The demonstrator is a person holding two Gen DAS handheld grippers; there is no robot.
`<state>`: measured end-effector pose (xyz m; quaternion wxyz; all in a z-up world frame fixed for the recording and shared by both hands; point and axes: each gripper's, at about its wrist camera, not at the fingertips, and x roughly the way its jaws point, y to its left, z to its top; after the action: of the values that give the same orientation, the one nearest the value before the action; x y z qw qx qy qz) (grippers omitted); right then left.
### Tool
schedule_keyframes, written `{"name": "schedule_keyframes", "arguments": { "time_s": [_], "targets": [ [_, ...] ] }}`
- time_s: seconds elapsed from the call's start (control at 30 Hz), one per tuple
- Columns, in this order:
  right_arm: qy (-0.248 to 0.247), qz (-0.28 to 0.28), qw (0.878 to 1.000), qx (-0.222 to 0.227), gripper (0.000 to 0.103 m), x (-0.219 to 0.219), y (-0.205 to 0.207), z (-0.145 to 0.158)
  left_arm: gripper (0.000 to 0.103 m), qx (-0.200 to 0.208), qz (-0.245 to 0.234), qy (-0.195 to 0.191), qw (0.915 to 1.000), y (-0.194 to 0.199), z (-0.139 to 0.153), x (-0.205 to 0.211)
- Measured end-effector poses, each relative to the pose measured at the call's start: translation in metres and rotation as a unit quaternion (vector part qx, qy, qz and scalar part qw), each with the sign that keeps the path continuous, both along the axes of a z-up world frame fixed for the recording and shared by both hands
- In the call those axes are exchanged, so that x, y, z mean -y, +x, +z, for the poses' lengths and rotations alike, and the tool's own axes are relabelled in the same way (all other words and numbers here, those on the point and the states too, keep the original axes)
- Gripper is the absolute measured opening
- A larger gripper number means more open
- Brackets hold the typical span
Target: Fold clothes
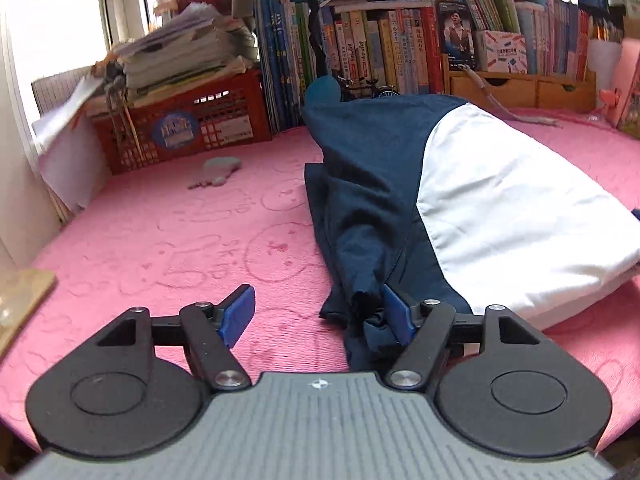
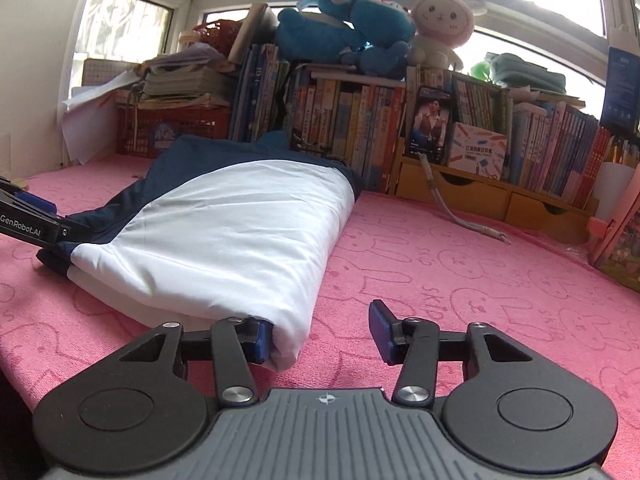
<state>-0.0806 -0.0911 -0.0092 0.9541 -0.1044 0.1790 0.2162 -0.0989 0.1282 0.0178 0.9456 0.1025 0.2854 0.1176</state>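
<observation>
The pink bedspread (image 2: 460,280) covers the whole work surface. On it, in front of the bookshelf (image 2: 360,120), lies the folded jacket (image 2: 224,232), navy and white, its white panel uppermost and its near end toward me.

My left gripper (image 1: 316,312) stands wide. Its right pad touches the bunched navy cuff (image 1: 366,312) at the jacket's near left edge; the left pad hangs over bare bedspread. Nothing is clamped.

My right gripper (image 2: 320,332) stands fairly wide at the white near corner (image 2: 288,344). Its left pad touches the fabric roll; the right pad is apart, so there is no grip.

Judgement: the next fold needs both near corners. I should take all layers deep between the pads, not the top ply alone, tuck the loose cuff in first, then raise both sides evenly.
</observation>
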Motion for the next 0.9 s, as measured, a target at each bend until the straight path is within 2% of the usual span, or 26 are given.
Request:
{"name": "schedule_keyframes", "arguments": {
  "time_s": [0.03, 0.07, 0.1, 0.13, 0.23, 0.3, 0.37, 0.43, 0.47, 0.57, 0.67, 0.73, 0.8, 0.87, 0.9],
  "targets": [
    [0.004, 0.007, 1.000, -0.001, 0.033, 0.000, -0.001, 0.000, 0.069, 0.004, -0.010, 0.041, 0.9991, -0.003, 0.001, 0.010],
    [0.004, 0.013, 1.000, -0.001, 0.031, -0.001, -0.002, -0.001, 0.067, 0.010, -0.029, 0.081, 0.9963, -0.007, 0.002, 0.022],
    [0.000, 0.015, 1.000, 0.002, 0.031, -0.003, -0.003, -0.002, 0.067, 0.018, -0.056, 0.111, 0.9920, -0.011, 0.003, 0.034],
    [-0.003, 0.016, 1.000, 0.004, 0.031, -0.005, -0.003, -0.003, 0.067, 0.026, -0.084, 0.124, 0.9884, -0.015, 0.004, 0.044],
    [0.006, 0.018, 1.000, -0.005, 0.030, -0.005, -0.002, -0.005, 0.068, 0.037, -0.160, 0.115, 0.9797, -0.018, 0.011, 0.071],
    [0.023, 0.017, 0.999, -0.013, 0.022, -0.004, -0.003, -0.005, 0.068, 0.039, -0.193, 0.119, 0.9732, -0.012, 0.009, 0.085],
    [0.029, 0.013, 0.999, -0.011, 0.019, -0.004, -0.006, -0.006, 0.068, 0.037, -0.208, 0.127, 0.9691, -0.003, 0.004, 0.092],
    [0.016, 0.011, 1.000, 0.007, 0.018, -0.008, -0.012, -0.008, 0.067, 0.024, -0.202, 0.125, 0.9709, 0.009, -0.002, 0.090],
    [0.009, 0.011, 1.000, 0.016, 0.018, -0.010, -0.015, -0.009, 0.065, 0.012, -0.186, 0.113, 0.9760, 0.015, -0.005, 0.083],
    [-0.007, 0.014, 0.999, 0.036, 0.018, -0.013, -0.022, -0.012, 0.063, -0.026, -0.104, 0.043, 0.9933, 0.015, -0.005, 0.044],
    [-0.019, 0.021, 0.998, 0.048, 0.018, -0.014, -0.026, -0.014, 0.065, -0.047, -0.021, 0.004, 0.9987, 0.007, 0.002, 0.007],
    [-0.027, 0.025, 0.998, 0.057, 0.018, -0.015, -0.027, -0.016, 0.064, -0.046, 0.017, -0.036, 0.9981, 0.001, 0.020, -0.018],
    [-0.029, 0.029, 0.997, 0.062, 0.018, -0.015, -0.027, -0.017, 0.061, -0.020, -0.001, -0.102, 0.9946, 0.005, 0.048, -0.031],
    [-0.030, 0.033, 0.997, 0.065, 0.018, -0.014, -0.027, -0.019, 0.064, 0.008, -0.039, -0.178, 0.9832, 0.018, 0.076, -0.039],
    [-0.033, 0.034, 0.997, 0.068, 0.018, -0.015, -0.028, -0.020, 0.070, 0.018, -0.069, -0.221, 0.9726, 0.034, 0.087, -0.036]
  ]
}}
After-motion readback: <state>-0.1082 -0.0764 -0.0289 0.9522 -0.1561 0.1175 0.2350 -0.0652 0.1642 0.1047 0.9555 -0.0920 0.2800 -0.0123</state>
